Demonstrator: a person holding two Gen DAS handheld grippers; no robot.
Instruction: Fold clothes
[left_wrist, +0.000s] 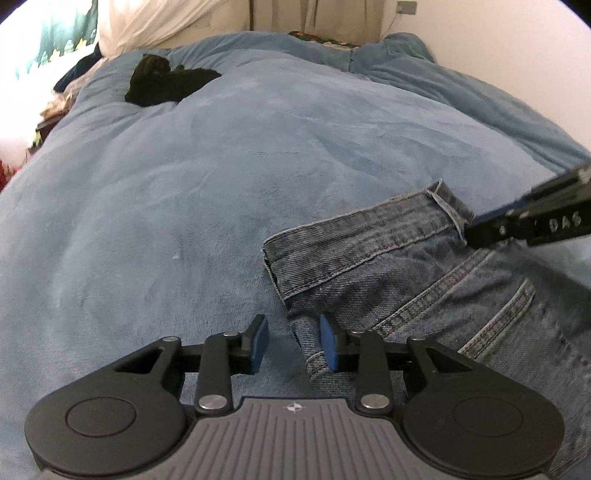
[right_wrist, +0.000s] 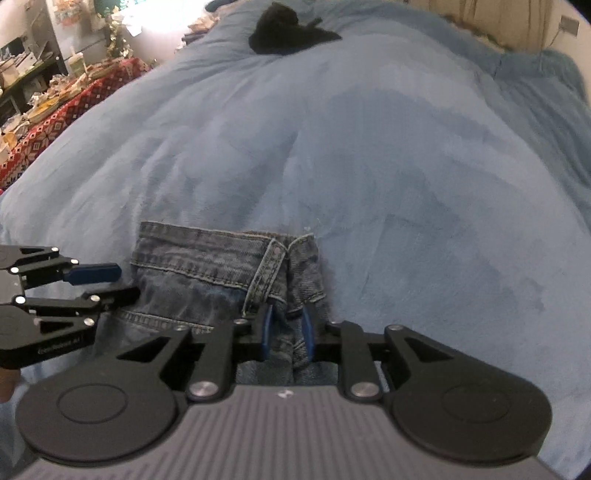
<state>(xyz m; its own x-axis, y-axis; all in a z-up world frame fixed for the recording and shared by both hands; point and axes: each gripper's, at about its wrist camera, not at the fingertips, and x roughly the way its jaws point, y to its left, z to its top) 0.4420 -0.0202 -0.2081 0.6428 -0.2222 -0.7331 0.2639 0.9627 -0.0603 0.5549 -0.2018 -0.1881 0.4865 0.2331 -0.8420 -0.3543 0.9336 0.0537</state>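
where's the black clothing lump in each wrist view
Left wrist: the black garment lies far up at the upper left, on the blue blanket.
Right wrist: the black garment sits at the top centre, on the far end of the blanket.
Shared landmark: the jeans waistband, lower right in the left view, lower centre in the right view.

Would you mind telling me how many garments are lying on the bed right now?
2: the jeans near the hand-held grippers, and a black garment at the far end of the bed. Others may be hidden.
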